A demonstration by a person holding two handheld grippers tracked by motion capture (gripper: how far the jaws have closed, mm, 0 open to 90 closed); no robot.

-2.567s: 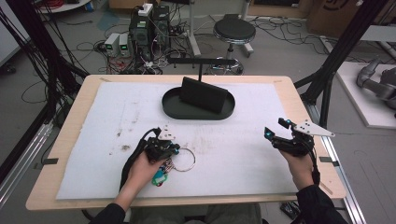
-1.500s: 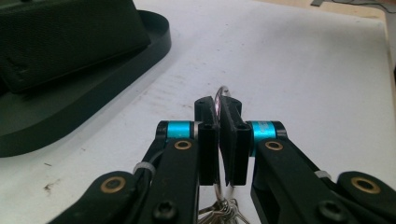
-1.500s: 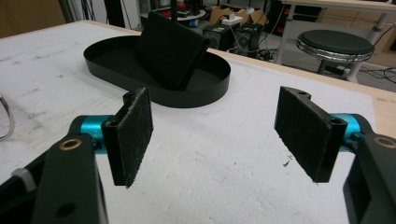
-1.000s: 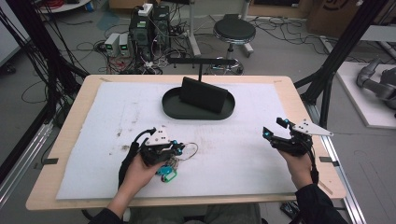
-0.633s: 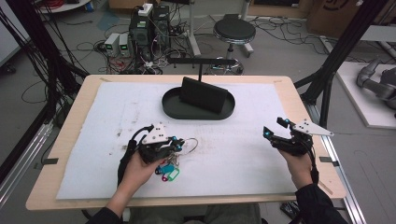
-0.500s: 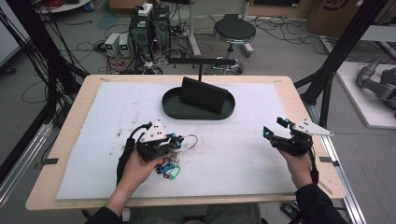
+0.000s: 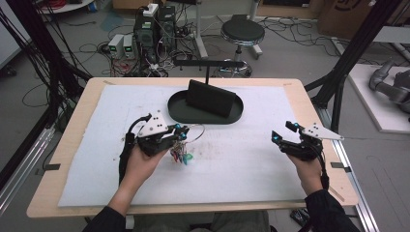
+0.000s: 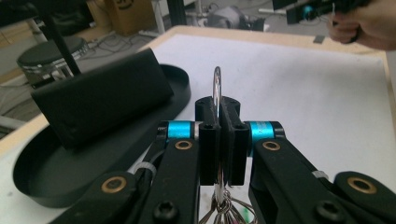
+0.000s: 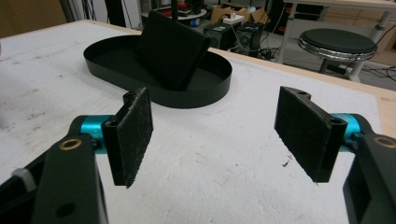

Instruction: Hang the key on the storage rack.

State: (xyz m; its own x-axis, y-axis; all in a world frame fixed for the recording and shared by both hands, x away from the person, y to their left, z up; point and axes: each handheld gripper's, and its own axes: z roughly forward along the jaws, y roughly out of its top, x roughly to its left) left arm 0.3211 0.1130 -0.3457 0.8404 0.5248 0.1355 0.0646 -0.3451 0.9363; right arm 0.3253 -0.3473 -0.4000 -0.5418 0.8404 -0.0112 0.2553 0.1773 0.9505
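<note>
The left tongs (image 8: 219, 140) pinch a key ring (image 8: 217, 86), lifted; right tongs (image 9: 219, 140) are spread. Better carry it level, slowly, to the tray (image 7: 179, 113)

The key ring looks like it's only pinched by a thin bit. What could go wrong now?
1. The left gripper pinches the key ring only by its thin wire, so the ring might slip or twist out.
2. The keys dangle below the jaws over the white mat; a quick move could swing them and tug the ring loose.
3. The black tray is close ahead, so the ring might bump its rim. The right gripper is open and far off.
</note>
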